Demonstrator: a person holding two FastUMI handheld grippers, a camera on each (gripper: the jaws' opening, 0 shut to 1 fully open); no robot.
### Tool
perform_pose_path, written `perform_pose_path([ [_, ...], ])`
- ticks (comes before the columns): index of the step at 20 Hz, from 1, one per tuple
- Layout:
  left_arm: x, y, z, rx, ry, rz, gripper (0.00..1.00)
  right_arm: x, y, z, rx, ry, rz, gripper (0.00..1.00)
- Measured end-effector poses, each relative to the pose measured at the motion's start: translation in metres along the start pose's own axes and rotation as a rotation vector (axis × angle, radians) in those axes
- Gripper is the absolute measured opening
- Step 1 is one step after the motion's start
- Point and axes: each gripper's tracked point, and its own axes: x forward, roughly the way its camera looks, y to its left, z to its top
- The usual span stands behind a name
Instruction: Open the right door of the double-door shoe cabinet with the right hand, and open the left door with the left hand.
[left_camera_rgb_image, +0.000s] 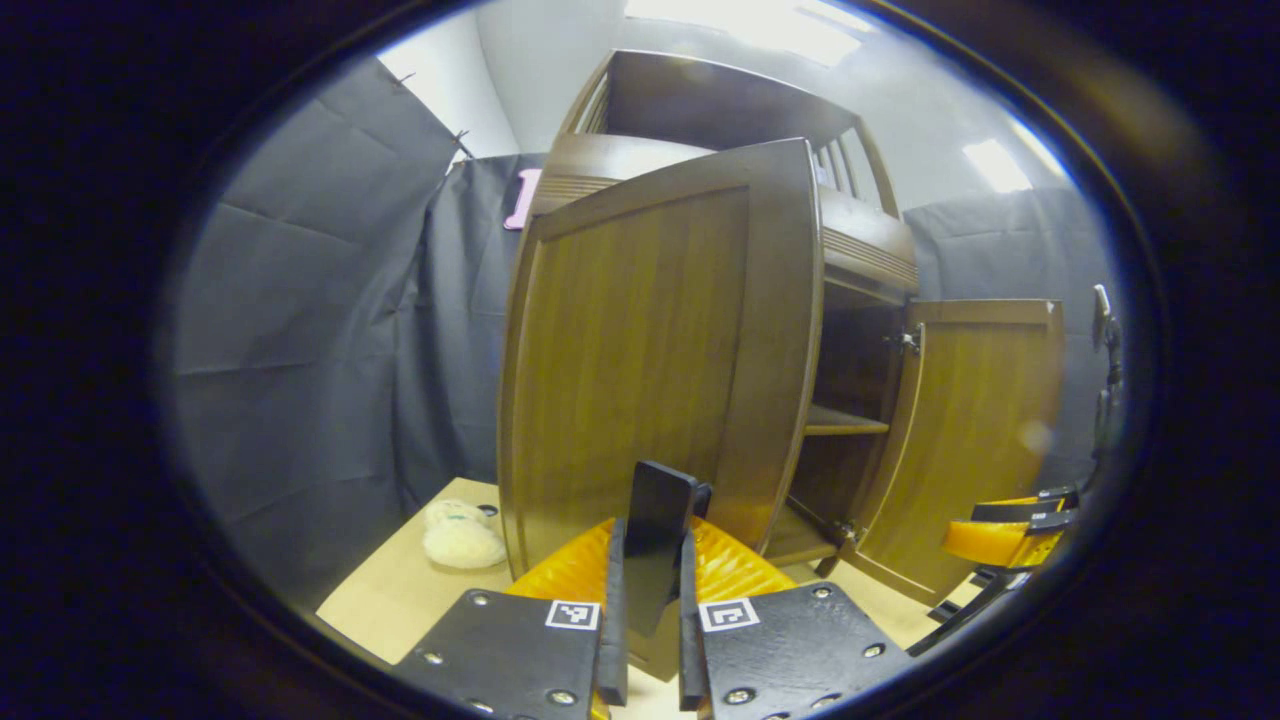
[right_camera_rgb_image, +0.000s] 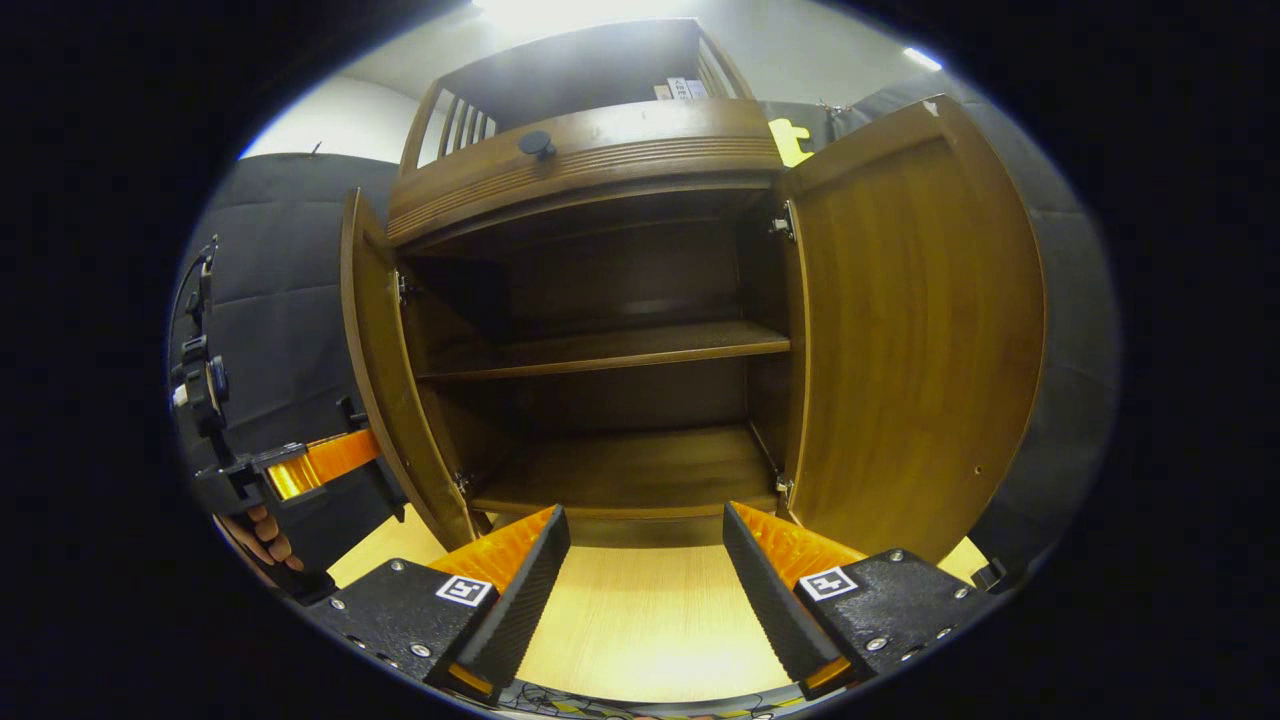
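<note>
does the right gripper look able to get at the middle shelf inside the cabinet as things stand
Probably yes. Both the left door and right door stand swung wide, the right gripper faces the opening with jaws apart, and nothing sits between it and the middle shelf.

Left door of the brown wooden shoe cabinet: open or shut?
Open. The left door stands swung out from the cabinet, baring the shelf; the left gripper grips its handle.

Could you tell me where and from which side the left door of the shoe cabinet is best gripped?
Probably by its dark handle near the free edge, approached from the front. The left door is a broad flat panel, too wide to pinch elsewhere, while the handle stands out as a narrow upright bar. The left gripper already has both fingers closed on it from that side.
</note>
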Motion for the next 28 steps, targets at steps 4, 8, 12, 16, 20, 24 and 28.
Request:
perform_pose_path([
  [4, -0.001, 0.001, 0.002, -0.008, -0.01, 0.021, 0.29, 0.001, 0.004, -0.002, -0.007, 0.008, 0.01, 0.95],
  [8, -0.01, 0.005, 0.02, 0.057, -0.017, 0.085, 0.11, 0.001, 0.008, -0.007, 0.002, 0.023, 0.02, 0.95],
  [12, -0.012, 0.008, 0.021, 0.035, -0.007, 0.11, 0.11, 0.002, 0.01, -0.008, 0.005, 0.028, 0.033, 0.95],
  [16, -0.018, 0.021, 0.029, 0.053, -0.029, 0.15, 0.1, 0.005, 0.011, -0.007, -0.006, 0.033, 0.049, 0.95],
  [20, -0.02, 0.048, 0.03, 0.081, -0.047, 0.19, 0.02, 0.005, 0.01, -0.004, -0.014, 0.031, 0.055, 0.92],
  [24, -0.025, 0.076, 0.028, 0.098, -0.039, 0.134, 0.02, 0.005, 0.009, -0.001, -0.014, 0.04, 0.052, 0.95],
  [28, -0.025, 0.081, 0.025, 0.093, -0.031, 0.113, 0.02, 0.007, 0.005, 0.0, -0.016, 0.04, 0.048, 0.95],
])
